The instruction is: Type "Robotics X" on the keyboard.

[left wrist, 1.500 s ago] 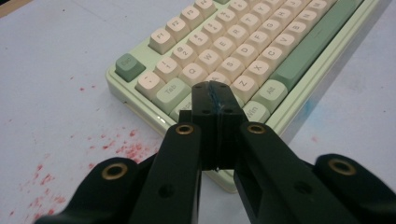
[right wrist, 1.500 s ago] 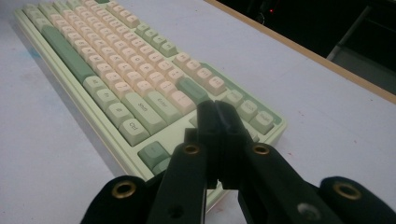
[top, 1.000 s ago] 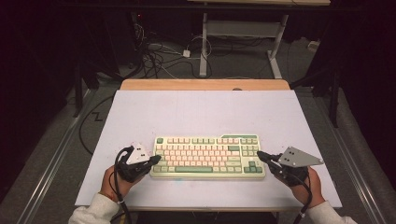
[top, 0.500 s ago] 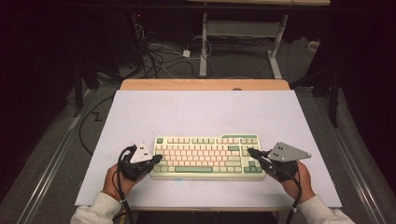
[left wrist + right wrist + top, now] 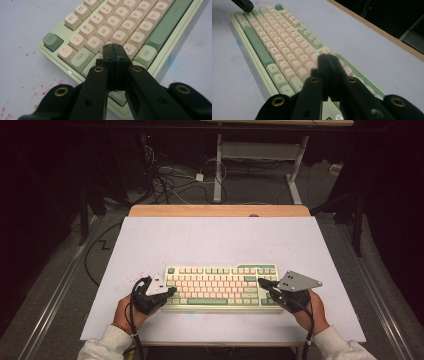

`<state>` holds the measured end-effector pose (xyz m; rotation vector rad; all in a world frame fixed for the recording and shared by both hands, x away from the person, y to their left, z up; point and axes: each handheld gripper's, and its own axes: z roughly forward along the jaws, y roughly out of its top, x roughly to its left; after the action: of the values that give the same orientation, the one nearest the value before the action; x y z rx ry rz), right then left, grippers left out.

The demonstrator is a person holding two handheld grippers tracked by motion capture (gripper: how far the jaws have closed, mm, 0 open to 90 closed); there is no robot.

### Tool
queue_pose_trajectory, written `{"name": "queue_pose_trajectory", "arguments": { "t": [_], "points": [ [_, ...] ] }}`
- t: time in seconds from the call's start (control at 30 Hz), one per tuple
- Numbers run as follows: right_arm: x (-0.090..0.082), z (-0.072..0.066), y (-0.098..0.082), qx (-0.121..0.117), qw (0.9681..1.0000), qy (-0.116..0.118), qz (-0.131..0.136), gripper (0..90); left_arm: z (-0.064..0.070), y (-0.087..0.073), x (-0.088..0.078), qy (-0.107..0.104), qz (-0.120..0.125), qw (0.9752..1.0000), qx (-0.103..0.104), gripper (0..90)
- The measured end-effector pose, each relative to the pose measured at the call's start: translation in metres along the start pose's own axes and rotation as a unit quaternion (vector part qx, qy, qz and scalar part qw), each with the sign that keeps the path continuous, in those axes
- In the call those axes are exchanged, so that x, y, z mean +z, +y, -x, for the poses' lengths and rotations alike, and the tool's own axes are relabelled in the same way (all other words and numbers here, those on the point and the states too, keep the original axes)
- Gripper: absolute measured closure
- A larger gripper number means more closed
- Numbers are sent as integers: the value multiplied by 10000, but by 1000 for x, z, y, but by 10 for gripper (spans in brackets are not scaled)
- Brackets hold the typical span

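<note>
Pale green and cream, the keyboard [image 5: 220, 287] lies on the white surface [image 5: 220, 240] near its front edge, about midway between the left and right edges, its long side parallel to that front edge; the left gripper [image 5: 171, 291] comes in at the keyboard's left end and the right gripper [image 5: 260, 282] at its right end, so the keyboard sits between the two; in the left gripper view the left gripper [image 5: 115, 48] is clenched, its jaws pressed flat together with nothing between them, the tips over the keys just beside the A and Z at the left end; whether they press a key cannot be told; in the right gripper view the right gripper [image 5: 328, 58] is likewise clenched on nothing, its closed tips above the cream keys towards the right end of the keyboard [image 5: 274, 45], with the left gripper's dark tip [image 5: 243, 4] at the far end; small red specks mark the surface beside the Esc key [image 5: 52, 41].
</note>
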<state>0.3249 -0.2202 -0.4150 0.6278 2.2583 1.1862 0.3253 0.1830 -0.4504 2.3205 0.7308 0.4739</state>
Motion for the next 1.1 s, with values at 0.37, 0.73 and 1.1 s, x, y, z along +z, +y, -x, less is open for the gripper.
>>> {"name": "queue_pose_trajectory", "arguments": {
  "t": [0.37, 0.73, 1.1],
  "points": [
    [4, -4, 2, -40, 10000, 83, -33, 900, -1, -2, 0, 50, 23, 10000, -28, 875],
    [10, -6, -2, -78, 9997, 139, -169, 900, 0, -1, 0, 36, 63, 10000, 3, 875],
    [18, -9, -11, -114, 9987, 225, -443, 900, -1, 2, -5, 65, 245, 9997, -41, 874]
  ]
}}
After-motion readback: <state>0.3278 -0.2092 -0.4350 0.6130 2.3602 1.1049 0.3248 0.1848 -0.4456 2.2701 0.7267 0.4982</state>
